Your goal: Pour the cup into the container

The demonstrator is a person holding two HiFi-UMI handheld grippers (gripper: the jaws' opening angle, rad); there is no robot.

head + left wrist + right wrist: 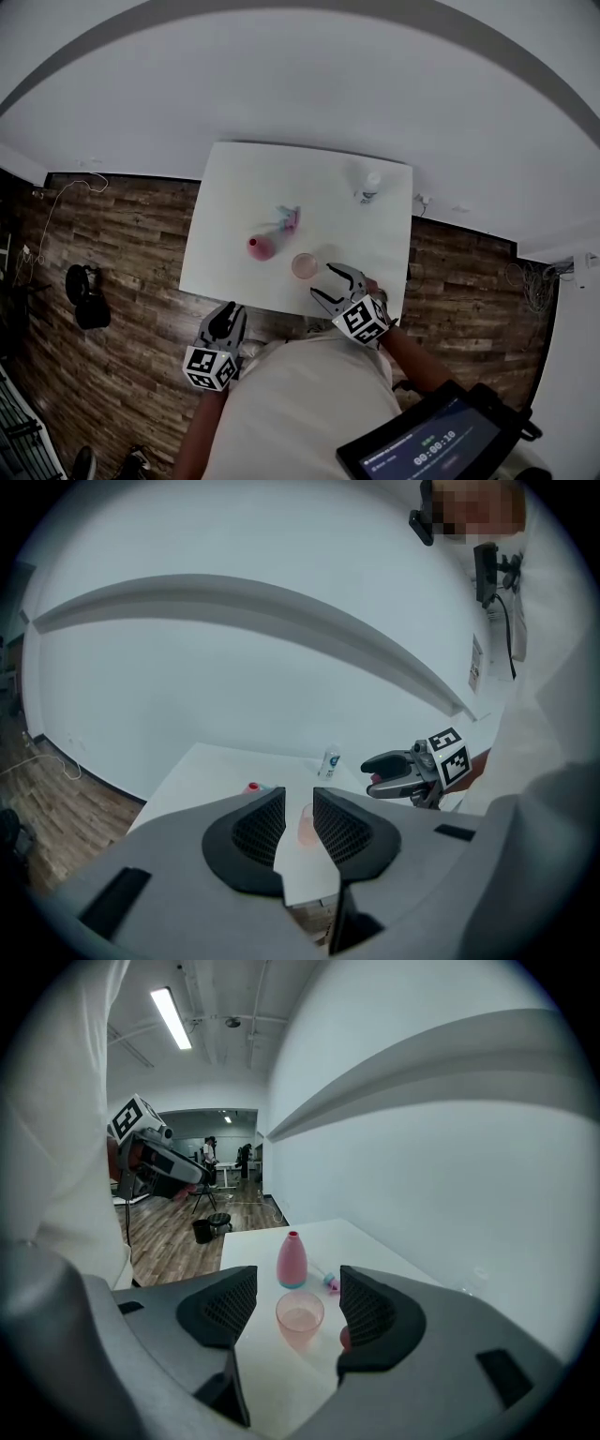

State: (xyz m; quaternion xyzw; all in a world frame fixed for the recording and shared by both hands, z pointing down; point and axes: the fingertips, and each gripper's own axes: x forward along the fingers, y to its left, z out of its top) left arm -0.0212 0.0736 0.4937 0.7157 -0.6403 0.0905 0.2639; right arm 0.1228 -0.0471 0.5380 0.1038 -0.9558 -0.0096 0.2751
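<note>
A translucent pink cup (304, 266) stands upright near the front right of the white table (234, 187). A pink bottle-shaped container (261, 247) with a blue base stands just to its left. My right gripper (322, 281) is open close beside the cup. In the right gripper view the cup (300, 1319) sits just ahead of the gap between the spread jaws (298, 1279), untouched, with the container (292, 1261) behind it. My left gripper (225, 319) hovers off the table's front edge. Its jaws (298, 829) stand a narrow gap apart with nothing in them.
A small pink and blue object (289, 219) lies behind the container. A clear bottle (370, 185) stands at the table's far right corner. Wood floor surrounds the table, and a white wall lies beyond it. A tablet (436, 441) sits at the lower right.
</note>
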